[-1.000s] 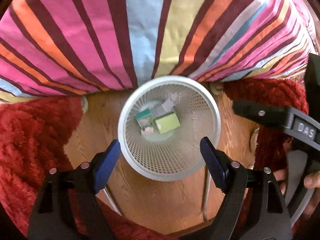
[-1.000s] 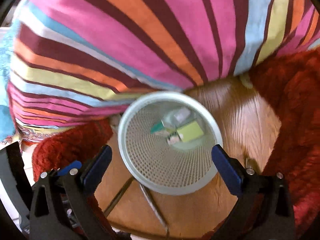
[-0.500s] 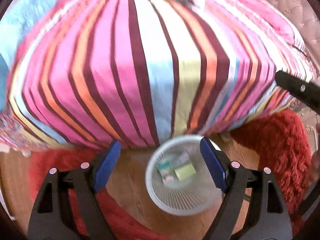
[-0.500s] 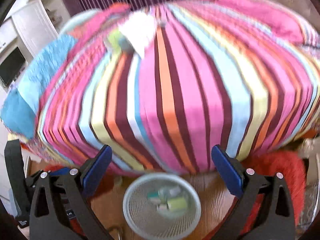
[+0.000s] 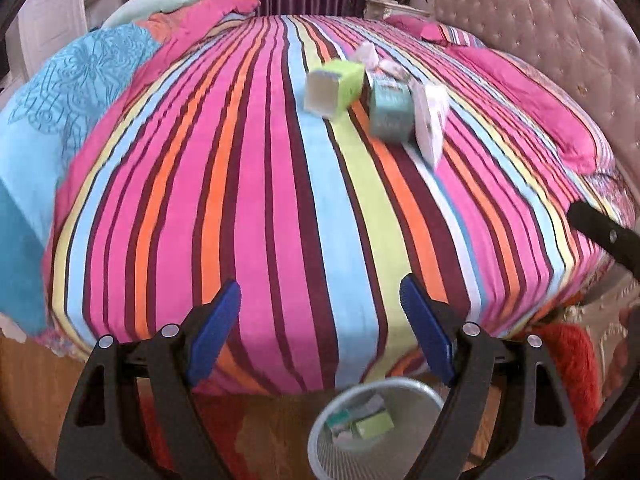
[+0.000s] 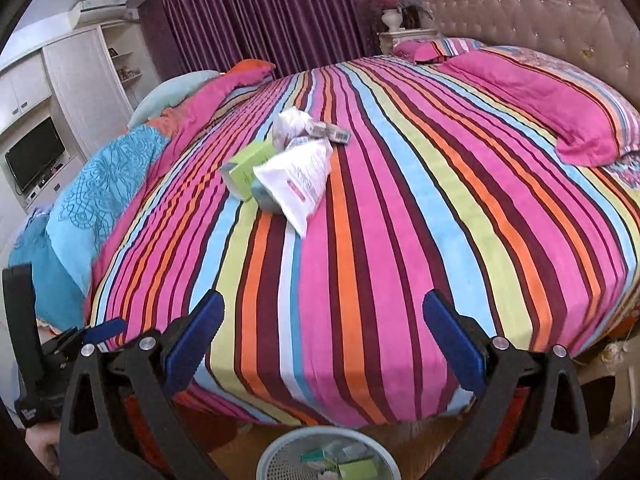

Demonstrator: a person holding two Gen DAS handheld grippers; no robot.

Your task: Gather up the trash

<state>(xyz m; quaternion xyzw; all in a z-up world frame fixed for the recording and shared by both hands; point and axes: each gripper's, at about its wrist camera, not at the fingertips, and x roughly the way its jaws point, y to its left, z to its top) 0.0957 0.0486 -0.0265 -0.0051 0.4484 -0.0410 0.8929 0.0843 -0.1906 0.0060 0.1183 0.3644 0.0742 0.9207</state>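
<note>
bedroom, striped bed (image 6: 360,240), purple curtains (image 6: 260,12) behind, mesh wastebasket (image 5: 372,432) on wood floor at bed foot, below and between the fingers in both views. left gripper (image 5: 320,332) fingers spread, empty. right gripper (image 6: 320,336) fingers spread, empty. partly done: a green box and a few scraps already in the wastebasket. left on bed, well ahead of the fingers, mid-mattress: green carton (image 6: 246,168), teal box (image 5: 390,110), white plastic bag (image 6: 298,178), crumpled wrapper (image 6: 290,126), small barcode box (image 6: 332,132). roughly half to go, by judgement.
</note>
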